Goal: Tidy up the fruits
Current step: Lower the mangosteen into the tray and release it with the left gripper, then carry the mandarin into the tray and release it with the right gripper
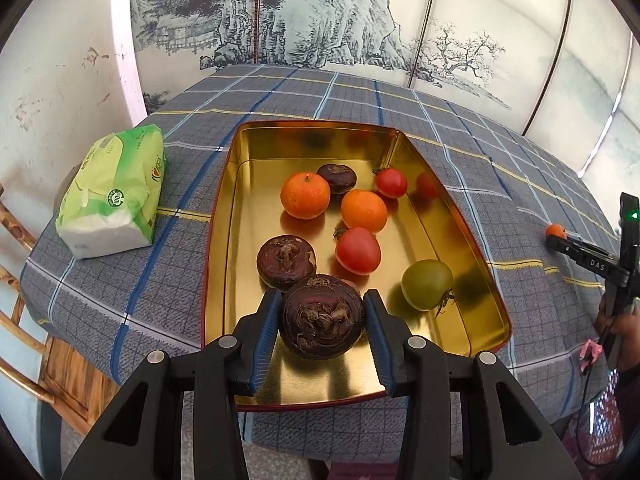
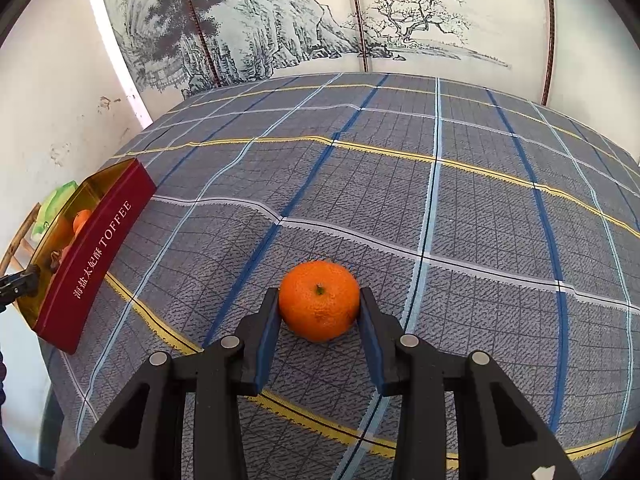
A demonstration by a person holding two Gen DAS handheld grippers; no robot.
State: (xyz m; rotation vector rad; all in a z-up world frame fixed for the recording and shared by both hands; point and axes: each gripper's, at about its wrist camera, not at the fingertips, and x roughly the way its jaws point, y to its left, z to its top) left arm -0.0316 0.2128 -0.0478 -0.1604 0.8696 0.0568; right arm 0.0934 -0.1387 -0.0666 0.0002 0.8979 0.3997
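Clamping a water chestnut [image 1: 322, 316], left gripper [image 1: 323, 314] (over tin [image 1: 224, 216]); right gripper [image 2: 319, 307] pinches tangerine [image 2: 319, 300].

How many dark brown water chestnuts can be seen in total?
3. One at the tin's far end, one near its left wall, one between the left gripper's fingers. None looks hidden.

Left wrist view looks close down into the tin [image 1: 460, 216]; right wrist view skims the desk [image 2: 440, 208], sharing that tin [image 2: 100, 256].
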